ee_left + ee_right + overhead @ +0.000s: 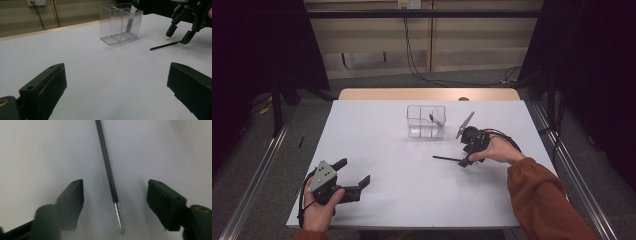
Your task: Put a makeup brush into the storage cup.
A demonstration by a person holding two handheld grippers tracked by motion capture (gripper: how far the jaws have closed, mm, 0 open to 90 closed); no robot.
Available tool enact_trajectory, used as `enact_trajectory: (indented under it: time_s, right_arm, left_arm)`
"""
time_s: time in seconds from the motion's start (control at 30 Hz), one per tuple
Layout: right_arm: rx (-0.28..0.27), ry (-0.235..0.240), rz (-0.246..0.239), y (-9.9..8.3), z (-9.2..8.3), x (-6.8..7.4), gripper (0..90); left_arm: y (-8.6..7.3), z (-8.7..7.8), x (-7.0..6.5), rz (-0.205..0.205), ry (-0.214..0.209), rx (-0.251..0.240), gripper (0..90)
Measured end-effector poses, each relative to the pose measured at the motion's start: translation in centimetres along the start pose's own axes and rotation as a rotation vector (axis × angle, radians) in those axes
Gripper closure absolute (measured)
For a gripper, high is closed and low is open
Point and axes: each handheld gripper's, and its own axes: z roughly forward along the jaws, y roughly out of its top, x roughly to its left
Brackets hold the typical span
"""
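A thin black rod (446, 158) with a silver tip lies on the white table (382, 145), in front of a clear divided box (426, 121). My right gripper (466, 157) points down over the rod's right end. In the right gripper view the rod (107, 167) runs between the two jaws with a gap on each side, so the right gripper (115, 191) is open. My left gripper (355, 171) rests near the table's front left, open and holding nothing. In the left gripper view the left gripper (116, 72) faces the box (120, 25), the rod (165, 45) and the right gripper (178, 35).
A slim grey tool (434, 119) leans inside the box's right compartment (130, 17). Beyond the white sheet a wooden table edge (427, 94) shows. Metal rails run along the floor on both sides, and cables hang on the back wall.
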Motion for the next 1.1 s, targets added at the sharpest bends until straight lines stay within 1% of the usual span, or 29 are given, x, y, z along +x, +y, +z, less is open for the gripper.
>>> enact_trajectory:
  time_s: [0.03,0.07,0.1,0.17,0.23,0.33,0.37,0.4,0.43,0.5,0.53,0.6,0.7,0.73,0.8,0.83,0.9,0.93,1.0,1.07,1.1]
  right_arm:
    - [0.016,-0.003,-0.002,0.0,0.1,0.0,35.0]
    - [0.034,-0.009,-0.003,0.1,0.2,0.0,37.3]
    - [0.046,-0.014,-0.014,0.1,0.2,0.0,41.4]
    - [0.058,-0.018,-0.031,0.1,0.3,0.0,44.2]
    - [0.084,-0.021,-0.048,0.2,0.5,0.0,47.2]
    - [0.115,-0.038,-0.073,0.5,0.6,0.2,51.5]
    - [0.138,-0.037,-0.083,0.6,0.6,0.2,51.9]
    - [0.143,-0.041,-0.095,0.8,0.7,0.2,52.1]
    - [0.161,-0.046,-0.094,1.0,0.7,0.4,52.6]
    - [0.178,-0.049,-0.122,1.2,0.8,0.5,55.4]
    - [0.18,-0.049,-0.117,1.2,0.8,0.6,57.6]
    - [0.189,-0.043,-0.131,1.3,0.8,0.8,61.8]
    - [0.192,-0.032,-0.123,1.3,0.8,0.7,64.9]
    - [0.184,-0.023,-0.107,1.3,0.8,0.6,67.1]
    - [0.187,-0.024,-0.094,1.3,0.7,0.4,71.1]
    - [0.189,-0.027,-0.091,1.3,0.8,0.5,72.0]
    - [0.2,-0.029,-0.111,1.5,0.8,0.5,74.3]
    - [0.208,-0.027,-0.102,1.6,0.8,0.6,75.8]
    - [0.22,-0.025,-0.115,1.7,0.9,0.6,77.6]
    - [0.22,-0.017,-0.111,1.7,0.9,0.5,79.5]
    - [0.221,-0.012,-0.101,1.7,0.9,0.4,81.3]
  left_arm:
    - [0.0,0.1,0.0,0.005,-0.003,0.005,2.6]
    - [0.0,0.1,0.0,0.006,-0.005,0.01,2.6]
    - [-0.1,0.2,-0.1,0.006,-0.01,0.01,2.6]
    - [0.0,0.2,-0.1,0.008,-0.009,0.012,2.6]
    - [-0.1,0.3,-0.1,0.012,-0.011,0.017,2.6]
    - [0.0,0.3,-0.1,0.011,-0.01,0.015,2.6]
    - [-0.1,0.3,-0.1,0.01,-0.009,0.014,2.6]
    - [-0.1,0.3,-0.1,0.009,-0.009,0.015,2.6]
    - [-0.1,0.3,-0.1,0.005,-0.009,0.015,2.6]
    - [-0.1,0.3,-0.1,0.007,-0.008,0.016,2.6]
    - [-0.1,0.3,-0.1,0.008,-0.009,0.016,2.6]
    - [-0.1,0.3,-0.1,0.011,-0.011,0.015,2.6]
    - [-0.1,0.3,-0.2,0.007,-0.009,0.017,2.6]
    - [-0.2,0.3,-0.2,0.003,-0.01,0.014,2.6]
    - [-0.2,0.3,-0.1,-0.007,-0.014,0.016,2.6]
    - [-0.2,0.2,-0.1,-0.004,-0.01,0.016,2.6]
    - [-0.2,0.2,-0.1,-0.004,-0.009,0.016,2.6]
    - [-0.2,0.2,-0.1,-0.004,-0.008,0.016,2.6]
    - [-0.2,0.2,-0.1,-0.003,-0.009,0.016,2.6]
    - [-0.2,0.2,-0.1,0.0,-0.01,0.014,2.6]
    - [-0.2,0.2,-0.1,-0.001,-0.01,0.013,2.6]
